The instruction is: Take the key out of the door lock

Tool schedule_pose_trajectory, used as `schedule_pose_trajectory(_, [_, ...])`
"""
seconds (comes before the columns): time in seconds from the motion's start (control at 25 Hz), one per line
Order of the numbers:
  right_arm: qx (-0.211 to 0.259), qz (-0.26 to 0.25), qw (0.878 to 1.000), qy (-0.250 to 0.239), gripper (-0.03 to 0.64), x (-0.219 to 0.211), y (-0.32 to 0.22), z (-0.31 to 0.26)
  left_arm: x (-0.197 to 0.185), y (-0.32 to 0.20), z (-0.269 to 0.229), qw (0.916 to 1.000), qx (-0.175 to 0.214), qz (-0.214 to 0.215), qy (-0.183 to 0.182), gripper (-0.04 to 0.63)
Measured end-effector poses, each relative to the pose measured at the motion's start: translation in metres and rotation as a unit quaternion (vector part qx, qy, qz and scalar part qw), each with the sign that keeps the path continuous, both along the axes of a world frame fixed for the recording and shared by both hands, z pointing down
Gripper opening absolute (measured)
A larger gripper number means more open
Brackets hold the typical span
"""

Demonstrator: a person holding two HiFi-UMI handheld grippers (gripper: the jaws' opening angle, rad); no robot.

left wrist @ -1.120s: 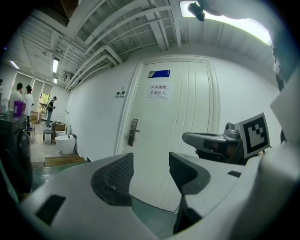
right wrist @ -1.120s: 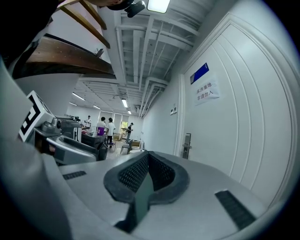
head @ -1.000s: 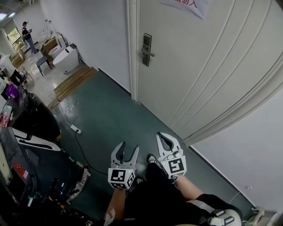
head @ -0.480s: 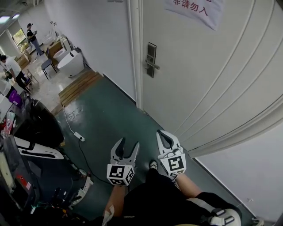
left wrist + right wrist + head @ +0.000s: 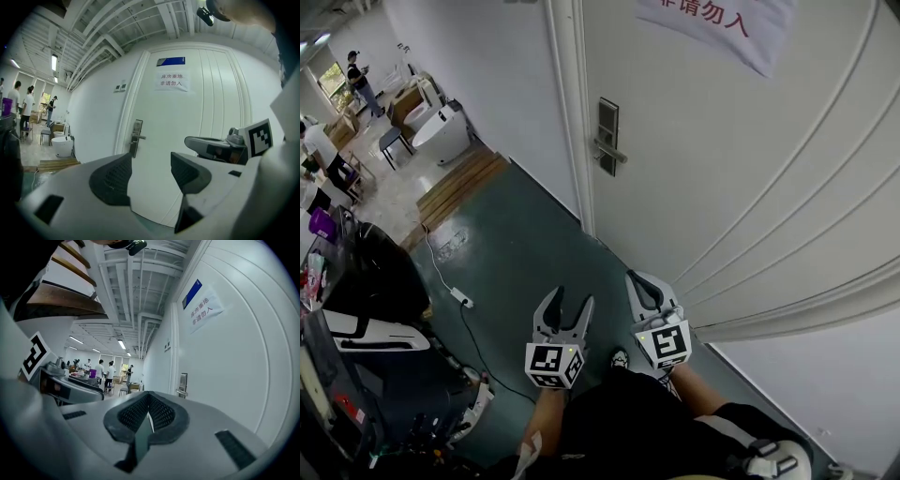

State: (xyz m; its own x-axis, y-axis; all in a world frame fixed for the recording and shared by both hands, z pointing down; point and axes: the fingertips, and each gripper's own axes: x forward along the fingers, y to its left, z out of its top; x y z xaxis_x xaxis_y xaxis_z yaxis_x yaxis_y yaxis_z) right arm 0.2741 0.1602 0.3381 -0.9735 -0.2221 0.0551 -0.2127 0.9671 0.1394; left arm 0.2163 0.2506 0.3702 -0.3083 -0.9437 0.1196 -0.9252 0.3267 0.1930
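Note:
The white door carries a metal lock plate with a lever handle (image 5: pixel 607 138), also visible in the left gripper view (image 5: pixel 136 137) and the right gripper view (image 5: pixel 182 384). A key is too small to make out in any view. My left gripper (image 5: pixel 573 301) (image 5: pixel 151 171) is held low over the green floor, well short of the lock. Its jaws have just been opening and stand open with nothing between them. My right gripper (image 5: pixel 641 287) (image 5: pixel 148 414) hangs beside it, nearer the door, pads together and holding nothing.
A paper notice (image 5: pixel 722 21) hangs high on the door. At the left are a white tub (image 5: pixel 439 127), wooden planks (image 5: pixel 455 178), a power strip with its cable (image 5: pixel 461 301) and dark equipment (image 5: pixel 366 277). People stand at the far left.
Both grippers have been carried forward over the floor toward the door, staying side by side. The lock now sits a little further left in the head view.

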Motion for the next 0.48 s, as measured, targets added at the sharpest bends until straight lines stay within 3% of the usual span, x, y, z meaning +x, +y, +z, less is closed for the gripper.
schedule_pose_trajectory(0.48, [-0.018,-0.012,1.000,-0.012,0.009,-0.042,-0.054,0.004,-0.037,-0.055,0.001,0.9999,-0.007,-0.008,-0.001,0.244])
